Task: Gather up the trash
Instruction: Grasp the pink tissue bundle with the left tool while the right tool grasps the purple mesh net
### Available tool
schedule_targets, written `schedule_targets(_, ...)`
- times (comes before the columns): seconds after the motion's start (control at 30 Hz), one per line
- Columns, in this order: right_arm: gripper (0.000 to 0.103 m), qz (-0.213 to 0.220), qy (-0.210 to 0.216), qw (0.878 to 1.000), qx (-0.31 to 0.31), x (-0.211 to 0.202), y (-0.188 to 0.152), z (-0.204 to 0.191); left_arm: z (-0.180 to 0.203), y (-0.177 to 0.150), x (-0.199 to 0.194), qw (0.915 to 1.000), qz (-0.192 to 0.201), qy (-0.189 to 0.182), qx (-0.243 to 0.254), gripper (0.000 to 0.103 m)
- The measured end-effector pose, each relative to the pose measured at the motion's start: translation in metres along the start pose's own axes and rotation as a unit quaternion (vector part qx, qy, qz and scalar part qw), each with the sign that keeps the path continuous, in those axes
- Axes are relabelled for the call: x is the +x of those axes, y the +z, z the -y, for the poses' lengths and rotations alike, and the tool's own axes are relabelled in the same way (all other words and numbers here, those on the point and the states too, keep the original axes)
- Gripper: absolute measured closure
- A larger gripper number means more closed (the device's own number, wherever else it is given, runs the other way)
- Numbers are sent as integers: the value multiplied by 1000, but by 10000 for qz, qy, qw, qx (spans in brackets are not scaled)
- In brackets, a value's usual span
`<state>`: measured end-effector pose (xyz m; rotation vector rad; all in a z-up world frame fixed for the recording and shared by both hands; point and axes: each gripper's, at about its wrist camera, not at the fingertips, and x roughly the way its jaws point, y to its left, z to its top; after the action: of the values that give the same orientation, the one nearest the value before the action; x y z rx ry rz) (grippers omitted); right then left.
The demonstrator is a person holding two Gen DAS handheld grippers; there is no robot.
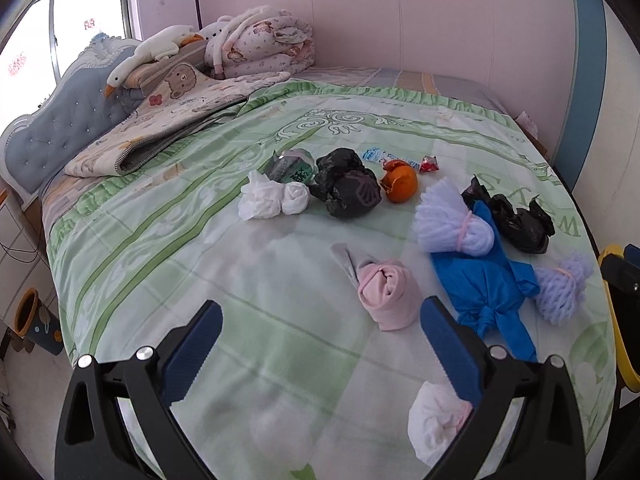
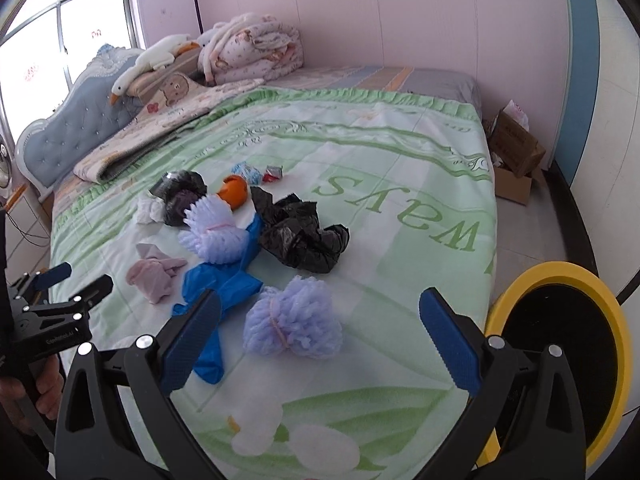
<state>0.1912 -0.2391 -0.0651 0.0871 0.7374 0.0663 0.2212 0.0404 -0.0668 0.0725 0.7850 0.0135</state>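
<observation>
The trash lies in a bunch on the green bedspread (image 1: 168, 240). The left gripper (image 1: 320, 344) hangs wide apart over it, grabbing nothing, with a rolled pink sock (image 1: 388, 292) just past its right finger. The right gripper (image 2: 320, 332) is spread wide too, and a purple foam net (image 2: 294, 324) sits between its fingers. A yellow-rimmed bin (image 2: 560, 360) stands beside the bedspread.

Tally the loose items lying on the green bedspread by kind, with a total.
Black plastic bags: 2
Foam fruit nets: 2
White tissue wads: 2
Rolled socks: 2
Snack wrappers: 2
Orange peel: 1
Blue glove: 1
Crushed bottle: 1
Total: 13
</observation>
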Motion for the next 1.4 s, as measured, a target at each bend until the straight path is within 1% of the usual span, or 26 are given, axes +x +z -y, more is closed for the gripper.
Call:
schedule_targets(0.1, 8, -113, 1, 9999, 2, 15, 0, 1, 3, 3, 13, 10000, -68, -15, 28, 7)
schedule_targets(0.3, 8, -186, -84, 9997, -93, 37, 0, 0, 8, 3, 37, 9997, -226, -94, 52, 7)
schedule_targets(0.4, 8, -236, -92, 9996, -114, 45, -1, 0, 11, 3, 45, 9996, -209, -143, 109, 7)
schedule_targets(0.5, 8, -240, -139, 9995, -157, 52, -1, 0, 12, 4, 51, 9992, -201, -320, 116, 7)
schedule_targets(0.6, 9, -279, -101, 9994, -170, 58, -1, 1, 16, 4, 57, 9979, -269, -583, 120, 8)
schedule_targets(0.63, 9, -277, -97, 9994, -179, 60, -1, 1, 18, 4, 59, 9971, -298, -687, 121, 12)
schedule_targets(0.73, 10, -308, -48, 9994, -165, 64, -1, 1, 22, 6, 67, 9942, -432, -978, 129, 20)
schedule_targets(0.77, 11, -315, -27, 9994, -150, 65, -2, 1, 22, 5, 70, 9932, -489, -1048, 117, 26)
schedule_targets(0.83, 14, -386, 93, 9992, -80, 67, -3, 2, 26, 6, 75, 9909, -587, -1208, 117, 31)
schedule_targets(0.9, 18, -419, 192, 9989, -45, 68, -5, 2, 30, 6, 77, 9902, -553, -1274, 169, 34)
schedule_targets(0.93, 21, -403, 233, 9989, -89, 68, -5, 0, 32, 7, 79, 9897, -554, -1308, 198, 39)
schedule_targets(0.97, 28, -386, 276, 9988, -119, 68, -6, -2, 34, 7, 79, 9896, -543, -1314, 201, 44)
schedule_targets(1.0, 36, -376, 347, 9986, -116, 67, -6, -3, 33, 6, 79, 9898, -537, -1310, 175, 46)
schedule_targets(1.03, 39, -386, 431, 9983, -87, 67, -5, -4, 33, 6, 79, 9899, -538, -1301, 142, 51)
schedule_targets(1.07, 46, -394, 495, 9980, -61, 67, -5, -4, 32, 6, 80, 9900, -535, -1300, 105, 53)
schedule_targets(1.1, 51, -393, 546, 9977, -49, 66, -5, -5, 30, 6, 79, 9898, -532, -1318, 73, 54)
schedule_targets(1.2, 60, -367, 596, 9975, -136, 63, -5, -10, 26, 6, 78, 9890, -515, -1385, -14, 56)
schedule_targets(1.27, 62, -308, 583, 9978, -104, 60, -6, -11, 26, 6, 77, 9888, -502, -1402, -23, 59)
schedule_targets(1.4, 66, -306, 636, 9975, -8, 57, -5, -7, 25, 6, 75, 9884, -460, -1447, -15, 60)
